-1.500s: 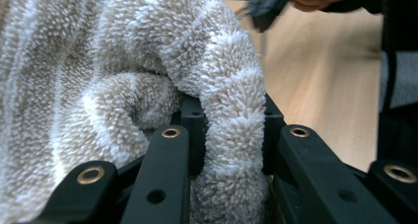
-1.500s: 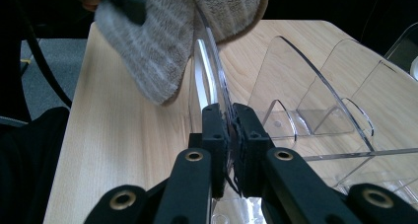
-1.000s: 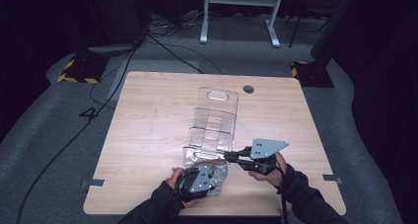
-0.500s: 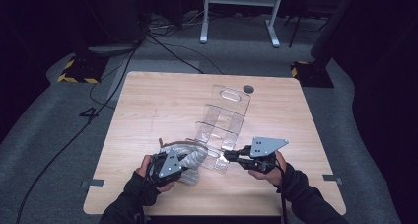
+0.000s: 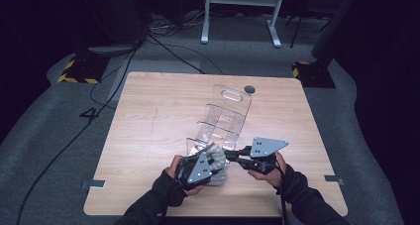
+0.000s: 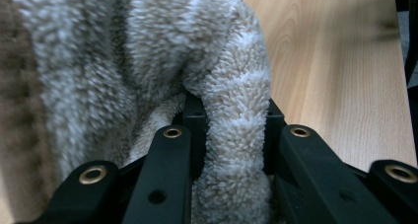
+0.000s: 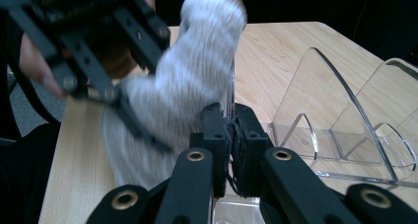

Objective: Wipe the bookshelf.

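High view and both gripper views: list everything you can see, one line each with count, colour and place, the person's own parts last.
Table: one, light wood, middle of the high view.
Clear rack: one, transparent plastic with several dividers, lying on the table from its middle toward the near edge.
Fuzzy sock: one, grey-beige and white, at the rack's near end.
Floor cables: several, black, on the grey floor beyond the table.
White stand: one, white legs, on the floor at the far side.
Left gripper: one, black, shut on the fuzzy sock.
Right gripper: one, black, shut on the near divider of the clear rack.
Hands and sleeves: two, dark sleeves, entering at the bottom edge.
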Motion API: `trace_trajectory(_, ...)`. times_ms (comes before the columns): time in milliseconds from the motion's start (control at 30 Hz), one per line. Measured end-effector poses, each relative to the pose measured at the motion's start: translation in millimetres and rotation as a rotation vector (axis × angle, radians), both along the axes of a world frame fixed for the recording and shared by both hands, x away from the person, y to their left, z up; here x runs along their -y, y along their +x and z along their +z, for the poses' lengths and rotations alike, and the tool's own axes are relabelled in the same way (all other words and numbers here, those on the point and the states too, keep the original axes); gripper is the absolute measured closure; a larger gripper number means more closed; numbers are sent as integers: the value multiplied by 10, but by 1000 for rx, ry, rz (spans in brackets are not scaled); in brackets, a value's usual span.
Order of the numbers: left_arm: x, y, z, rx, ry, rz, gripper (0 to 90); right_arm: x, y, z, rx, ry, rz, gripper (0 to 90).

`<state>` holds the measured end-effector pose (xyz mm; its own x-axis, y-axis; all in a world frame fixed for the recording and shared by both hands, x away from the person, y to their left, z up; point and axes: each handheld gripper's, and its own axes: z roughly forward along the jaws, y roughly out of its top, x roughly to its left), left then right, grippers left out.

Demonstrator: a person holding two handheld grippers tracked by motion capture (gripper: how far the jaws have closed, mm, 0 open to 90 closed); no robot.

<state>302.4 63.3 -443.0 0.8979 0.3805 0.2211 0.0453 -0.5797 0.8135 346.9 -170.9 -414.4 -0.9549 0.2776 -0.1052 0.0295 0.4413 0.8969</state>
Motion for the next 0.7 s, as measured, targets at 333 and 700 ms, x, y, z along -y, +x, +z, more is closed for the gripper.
trace_trajectory(333, 33, 66, -286, -53, 101, -20, 755, 22, -3, -6, 2, 6, -12, 866)
trace_trajectory(700, -243, 159, -241, -64, 112, 67, 745, 32, 0, -13, 7, 10, -22, 862)
